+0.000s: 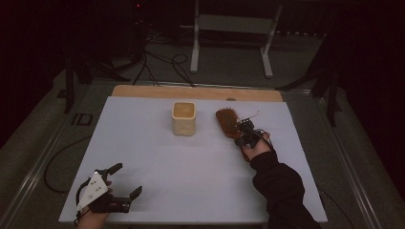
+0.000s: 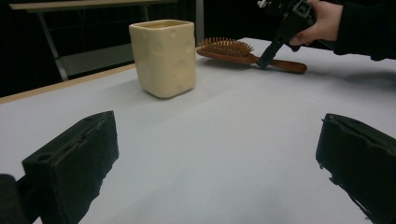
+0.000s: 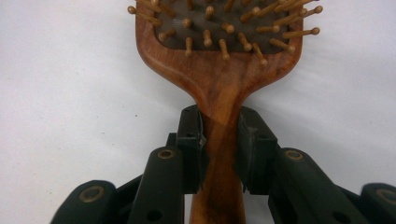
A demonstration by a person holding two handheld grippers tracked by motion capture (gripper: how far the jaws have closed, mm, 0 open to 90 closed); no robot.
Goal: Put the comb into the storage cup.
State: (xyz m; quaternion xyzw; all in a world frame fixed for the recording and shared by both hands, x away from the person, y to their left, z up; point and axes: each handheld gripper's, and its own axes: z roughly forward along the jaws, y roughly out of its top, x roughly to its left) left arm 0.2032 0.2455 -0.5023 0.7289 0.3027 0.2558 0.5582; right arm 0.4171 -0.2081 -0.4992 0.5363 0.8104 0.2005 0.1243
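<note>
A wooden hairbrush (image 1: pixel 226 119) lies bristles up on the white table top (image 1: pixel 191 176), to the right of centre. My right gripper (image 1: pixel 245 132) is shut on its handle, one jaw pressed against each side just below the head (image 3: pixel 219 70). The brush still rests on the table in the left gripper view, brush (image 2: pixel 229 49). A cream square cup (image 1: pixel 184 118) stands upright to the brush's left, a short gap between them. My left gripper (image 1: pixel 128 179) sits open near the front left corner with nothing between its jaws, pointing toward the cup (image 2: pixel 163 56).
A wooden strip (image 1: pixel 196 92) runs along the table's far edge. Beyond it, black cables (image 1: pixel 157 64) lie on the floor and a white metal frame (image 1: pixel 231 36) stands there. Bare table top lies between my two grippers.
</note>
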